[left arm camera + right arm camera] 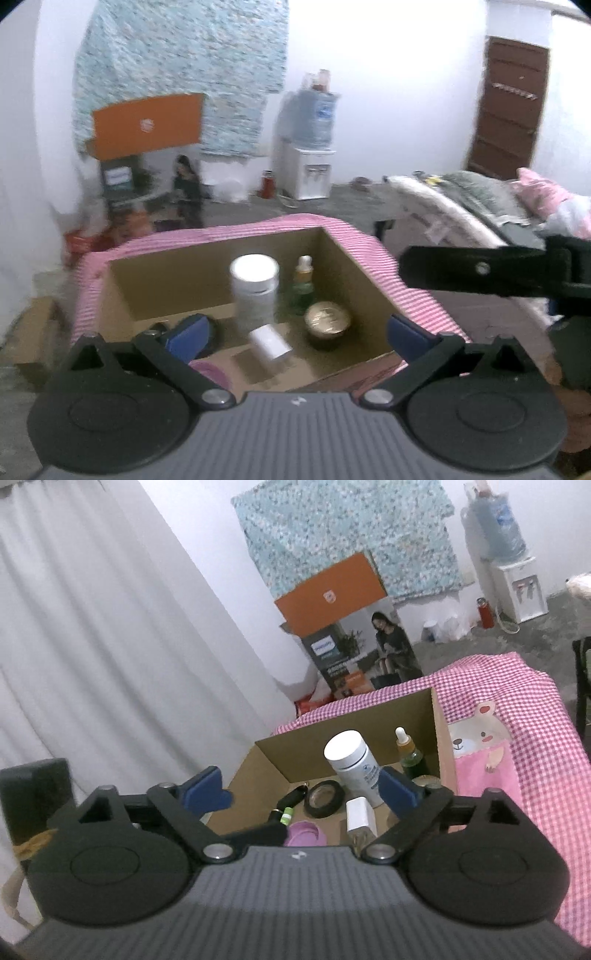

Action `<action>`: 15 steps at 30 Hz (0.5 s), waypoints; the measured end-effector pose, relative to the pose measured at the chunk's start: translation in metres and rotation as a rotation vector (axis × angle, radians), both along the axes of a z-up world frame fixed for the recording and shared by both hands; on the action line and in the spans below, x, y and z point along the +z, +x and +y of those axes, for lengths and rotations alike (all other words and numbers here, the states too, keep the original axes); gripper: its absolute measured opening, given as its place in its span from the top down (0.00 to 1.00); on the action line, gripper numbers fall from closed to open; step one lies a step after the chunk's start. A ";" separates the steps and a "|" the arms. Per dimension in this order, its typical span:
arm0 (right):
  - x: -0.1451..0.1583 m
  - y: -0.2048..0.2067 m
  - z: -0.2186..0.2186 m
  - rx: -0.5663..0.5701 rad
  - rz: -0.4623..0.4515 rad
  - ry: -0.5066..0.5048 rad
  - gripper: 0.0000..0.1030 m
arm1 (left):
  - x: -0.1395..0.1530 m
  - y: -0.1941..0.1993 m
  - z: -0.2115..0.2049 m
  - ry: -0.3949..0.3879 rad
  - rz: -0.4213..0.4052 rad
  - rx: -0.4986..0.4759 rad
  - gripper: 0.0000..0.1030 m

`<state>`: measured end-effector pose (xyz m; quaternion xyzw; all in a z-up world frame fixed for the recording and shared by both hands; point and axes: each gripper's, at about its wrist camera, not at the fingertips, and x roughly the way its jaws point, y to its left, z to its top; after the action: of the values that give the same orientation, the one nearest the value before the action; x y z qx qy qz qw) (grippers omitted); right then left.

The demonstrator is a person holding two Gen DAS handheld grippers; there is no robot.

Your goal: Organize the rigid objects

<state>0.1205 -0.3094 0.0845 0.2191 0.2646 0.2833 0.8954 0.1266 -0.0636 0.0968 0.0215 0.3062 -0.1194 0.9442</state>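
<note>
Both tongs are gaping wide, nothing between the pads: left gripper [299, 334], right gripper [301, 790]. Cardboard box [441, 738] is sitting on the checked cloth [517, 701], holding white jar [351, 757], dropper bottle [406, 753], tape roll [325, 797], charger [360, 814]. The left view is blurring; the right gripper's body is hiding the box's near edge.

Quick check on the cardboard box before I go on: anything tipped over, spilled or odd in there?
No spill shows. In the cardboard box the white jar and dropper bottle stand upright. The white charger lies tilted on the box floor beside the tape roll. Both grippers are open and empty.
</note>
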 end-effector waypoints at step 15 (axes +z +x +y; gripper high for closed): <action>-0.009 -0.059 0.034 -0.192 -0.054 -0.241 0.01 | -0.009 -0.044 0.017 0.094 0.034 0.193 0.00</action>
<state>0.0613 -0.2758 0.0759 0.1267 0.2504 0.1683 0.9450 0.0830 -0.0465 0.0879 0.0341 0.3278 -0.0140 0.9440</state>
